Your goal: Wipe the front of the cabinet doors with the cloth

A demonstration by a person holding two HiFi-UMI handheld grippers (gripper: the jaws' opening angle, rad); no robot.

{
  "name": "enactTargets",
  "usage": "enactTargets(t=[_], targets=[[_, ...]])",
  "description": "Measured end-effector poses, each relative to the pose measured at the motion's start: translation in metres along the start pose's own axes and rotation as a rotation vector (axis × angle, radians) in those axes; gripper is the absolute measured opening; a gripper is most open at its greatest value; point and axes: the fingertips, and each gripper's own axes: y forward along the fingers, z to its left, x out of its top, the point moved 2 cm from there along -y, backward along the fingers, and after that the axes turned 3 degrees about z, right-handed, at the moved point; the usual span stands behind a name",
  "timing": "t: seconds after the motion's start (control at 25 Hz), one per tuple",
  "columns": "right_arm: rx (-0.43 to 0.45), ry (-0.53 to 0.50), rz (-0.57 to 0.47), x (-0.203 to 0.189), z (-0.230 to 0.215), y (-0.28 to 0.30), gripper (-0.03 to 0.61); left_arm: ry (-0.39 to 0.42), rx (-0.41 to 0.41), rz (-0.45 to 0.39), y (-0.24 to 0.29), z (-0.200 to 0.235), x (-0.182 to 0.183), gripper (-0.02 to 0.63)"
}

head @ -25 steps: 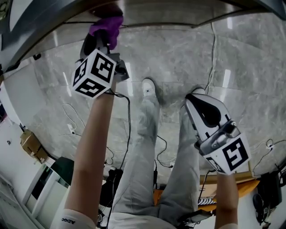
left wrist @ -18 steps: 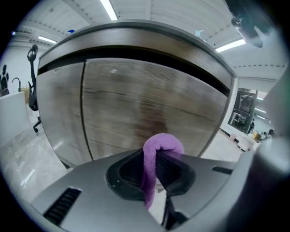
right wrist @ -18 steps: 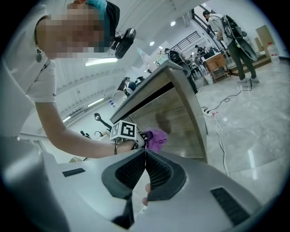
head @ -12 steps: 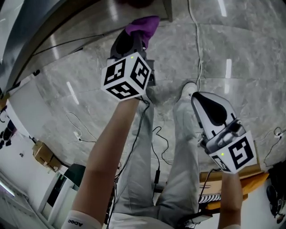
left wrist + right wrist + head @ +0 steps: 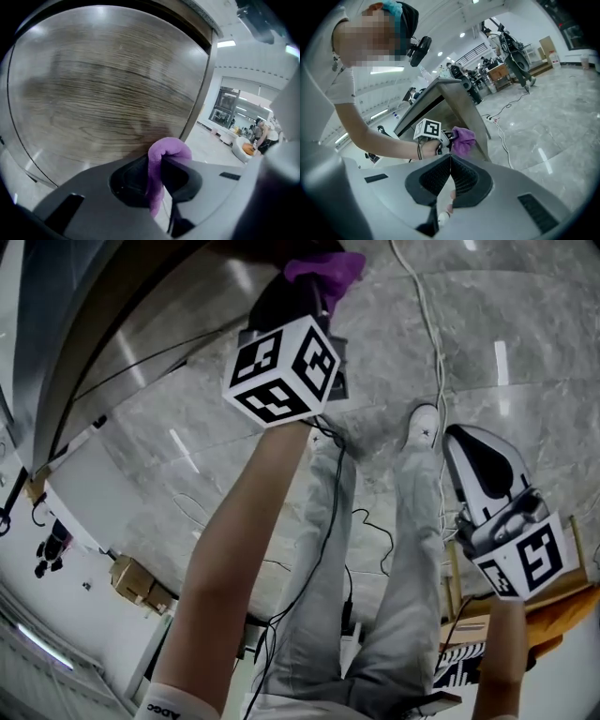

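Note:
My left gripper (image 5: 314, 292) is shut on a purple cloth (image 5: 326, 268) and holds it up against the wood-grain cabinet door (image 5: 103, 98). In the left gripper view the cloth (image 5: 161, 161) sticks out between the jaws, right at the door's lower right part near its edge. From the right gripper view the cloth (image 5: 462, 139) and the left gripper (image 5: 449, 138) show beside the cabinet (image 5: 450, 101). My right gripper (image 5: 478, 460) hangs low at my right side, away from the cabinet, its jaws shut with nothing between them (image 5: 450, 180).
Grey marble floor (image 5: 525, 362) lies below, with white and black cables (image 5: 427, 306) trailing across it. My legs and white shoes (image 5: 422, 427) stand close to the cabinet. An orange thing (image 5: 562, 615) sits at the right. Cardboard boxes (image 5: 136, 582) lie at the left.
My left gripper with the cloth has moved rightwards and upwards along the cabinet front. The right gripper has drifted a little to the right and stayed low.

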Motion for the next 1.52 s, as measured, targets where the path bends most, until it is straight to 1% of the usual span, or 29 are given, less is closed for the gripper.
enactTargets(t=[0.12, 0.32, 0.44, 0.56, 0.68, 0.84, 0.96, 1.08, 1.2, 1.28, 1.4, 1.52], targets=[[-0.011, 0.014, -0.009, -0.006, 0.012, 0.020, 0.026, 0.028, -0.027, 0.016, -0.006, 0.021, -0.001, 0.050], [0.018, -0.005, -0.015, -0.004, 0.047, 0.070, 0.026, 0.062, -0.045, 0.035, -0.026, 0.076, -0.002, 0.050], [0.040, -0.024, -0.014, -0.003, 0.069, 0.100, 0.026, 0.080, -0.043, 0.044, -0.041, 0.112, -0.004, 0.050], [0.070, -0.041, -0.007, -0.005, 0.091, 0.123, 0.026, 0.089, -0.022, 0.046, -0.057, 0.145, -0.003, 0.050], [0.110, -0.061, 0.010, -0.008, 0.110, 0.139, 0.026, 0.061, 0.033, 0.038, -0.074, 0.179, -0.003, 0.049], [0.148, -0.090, 0.044, -0.013, 0.127, 0.150, 0.026, -0.043, 0.161, 0.025, -0.094, 0.232, -0.005, 0.049], [0.169, -0.113, 0.073, -0.018, 0.128, 0.147, 0.026, -0.081, 0.245, 0.012, -0.108, 0.263, -0.008, 0.049], [0.175, -0.126, 0.089, -0.021, 0.120, 0.138, 0.026, -0.105, 0.334, -0.010, -0.122, 0.284, -0.007, 0.049], [0.168, -0.122, 0.089, -0.021, 0.105, 0.123, 0.026, -0.133, 0.408, -0.035, -0.130, 0.288, -0.009, 0.049], [0.166, -0.119, 0.088, -0.019, 0.094, 0.111, 0.026, -0.146, 0.431, -0.041, -0.129, 0.278, -0.013, 0.049], [0.163, -0.123, 0.093, -0.017, 0.074, 0.090, 0.026, -0.151, 0.426, -0.025, -0.118, 0.246, -0.026, 0.049], [0.150, -0.115, 0.095, -0.015, 0.050, 0.066, 0.026, -0.141, 0.377, 0.007, -0.095, 0.195, -0.041, 0.049]])
